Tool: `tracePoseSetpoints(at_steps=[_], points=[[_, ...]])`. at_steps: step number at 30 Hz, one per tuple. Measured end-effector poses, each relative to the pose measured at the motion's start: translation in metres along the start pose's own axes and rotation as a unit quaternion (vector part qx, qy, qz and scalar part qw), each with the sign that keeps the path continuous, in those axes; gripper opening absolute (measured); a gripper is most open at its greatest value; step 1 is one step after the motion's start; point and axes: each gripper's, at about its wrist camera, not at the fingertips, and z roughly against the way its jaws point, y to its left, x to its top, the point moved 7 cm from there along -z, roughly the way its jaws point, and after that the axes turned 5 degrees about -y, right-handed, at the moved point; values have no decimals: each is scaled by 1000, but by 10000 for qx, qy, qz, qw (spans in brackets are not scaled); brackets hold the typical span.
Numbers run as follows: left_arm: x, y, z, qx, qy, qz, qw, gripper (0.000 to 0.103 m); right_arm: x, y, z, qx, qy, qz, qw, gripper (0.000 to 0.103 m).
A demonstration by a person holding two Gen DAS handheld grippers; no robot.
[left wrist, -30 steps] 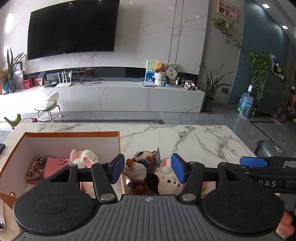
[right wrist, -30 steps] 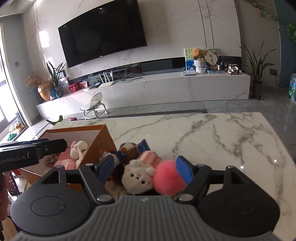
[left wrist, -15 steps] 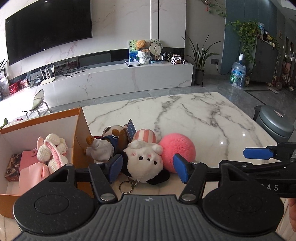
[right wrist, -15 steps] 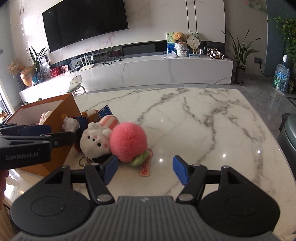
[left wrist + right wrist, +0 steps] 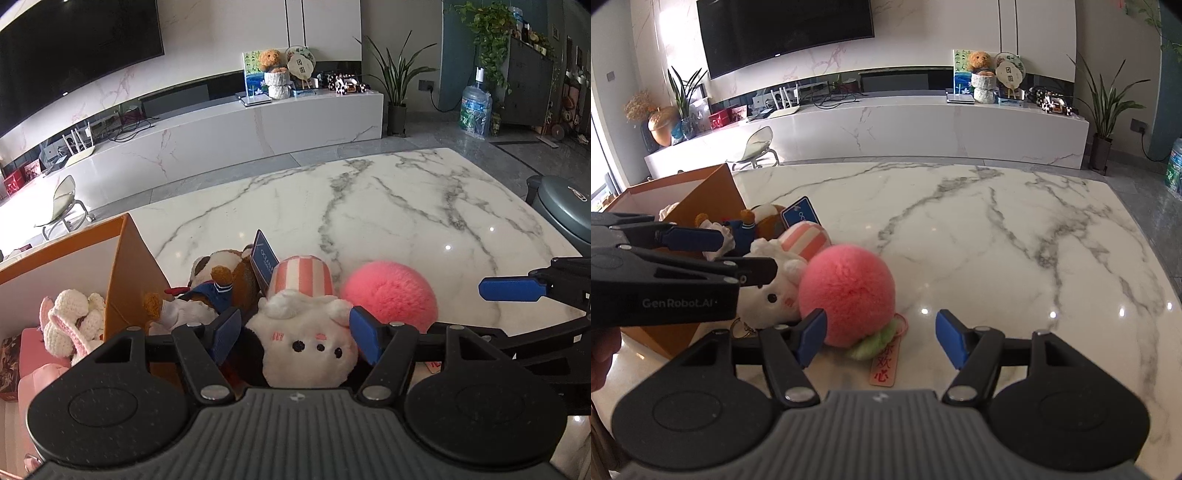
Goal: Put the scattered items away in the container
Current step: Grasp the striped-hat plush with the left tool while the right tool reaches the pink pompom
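At the far left, the orange cardboard box with white inner walls (image 5: 125, 280) stands open on the white grey-veined marble tabletop (image 5: 406, 206). Inside it lie a cream and pink crocheted bunny (image 5: 70, 325) and a flat pink pouch (image 5: 37, 354), with a dark patterned packet (image 5: 9, 369) at the box's left edge.

Just right of the box's outer wall, a brown, white and black plush dog in a navy top (image 5: 214, 284) lies on the tabletop, a dark blue paper tag (image 5: 264, 262) standing up beside it. Touching it on the right is the white plush animal with a pink-and-white striped hat (image 5: 306, 332). The left tool (image 5: 293, 332) has its blue fingers apart, one on either side of this white plush; whether the pads touch it cannot be told.

Next right, pressed against the striped hat, sits the fluffy round pink plush peach (image 5: 846, 295), with green leaves and a pink lettered tag (image 5: 884, 363) at its base. The right tool (image 5: 881, 336) is spread wide; its left finger (image 5: 810, 334) is just beside the peach's lower left side, while its right finger (image 5: 951, 341) stands apart over bare marble.
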Motion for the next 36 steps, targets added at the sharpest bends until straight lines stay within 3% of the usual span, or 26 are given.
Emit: tracePoseSetpoints(at_steps=[7, 15, 22, 23, 25, 29, 36], points=[[-4, 4, -20, -91, 260, -50, 9996, 88, -5, 8, -27, 124, 159, 255, 9995, 68], [-10, 9, -39, -507, 675, 251, 9961, 90, -8, 15, -49, 217, 243, 365, 9988, 68], [-11, 9, -45, -548, 632, 229, 9962, 89, -9, 18, -63, 254, 191, 401, 9987, 68], [-10, 9, -45, -552, 616, 244, 9963, 88, -10, 18, -65, 264, 197, 398, 9987, 66], [-10, 9, -45, -576, 582, 292, 9962, 85, -11, 17, -68, 263, 258, 376, 9986, 48], [-12, 7, -39, -670, 500, 357, 9959, 82, -11, 14, -66, 251, 234, 371, 9987, 33], [-16, -8, -17, -717, 321, 143, 9968, 80, -15, 6, -46, 168, 290, 464, 9984, 29]])
